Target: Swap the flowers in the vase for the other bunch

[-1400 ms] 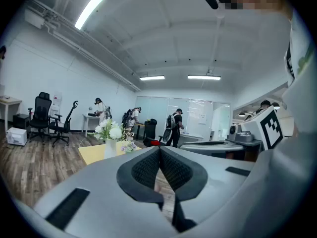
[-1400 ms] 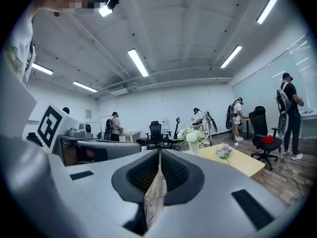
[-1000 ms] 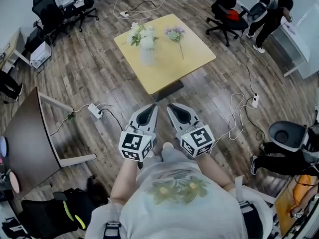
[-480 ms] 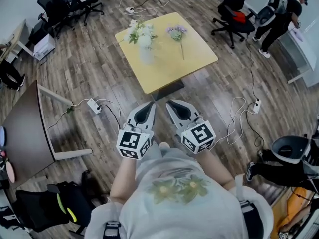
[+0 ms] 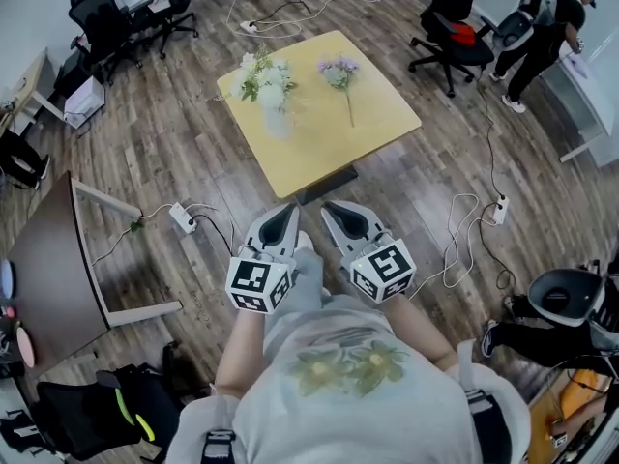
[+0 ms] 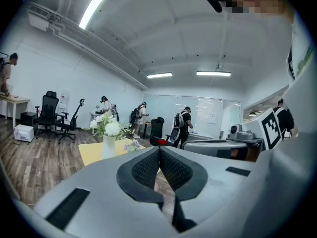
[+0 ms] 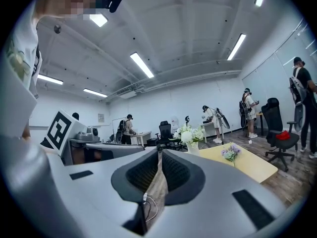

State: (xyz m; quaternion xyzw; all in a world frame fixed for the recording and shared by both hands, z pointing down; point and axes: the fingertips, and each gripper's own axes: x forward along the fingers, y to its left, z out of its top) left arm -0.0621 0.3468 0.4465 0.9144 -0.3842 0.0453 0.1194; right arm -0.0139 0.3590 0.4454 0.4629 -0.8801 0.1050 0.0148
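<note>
Purple bunch (image 5: 340,73) flat on table (image 5: 324,148), stem toward left gripper (image 5: 292,207) and right gripper (image 5: 326,207), jaws clenched, empty.

Head overhead, gripper views level, vase (image 5: 277,124) shared

The person wears a pale grey T-shirt (image 5: 334,404) with a green-and-yellow flower print (image 5: 340,362). The left gripper (image 5: 290,210) and right gripper (image 5: 329,210) are grey shells with black ribbed pads (image 6: 146,170), each carrying 1 black-and-white marker cube (image 5: 259,285).

White flowers (image 5: 261,70), white vase (image 5: 277,120), purple bunch (image 5: 338,69), yellow table (image 5: 334,138).
</note>
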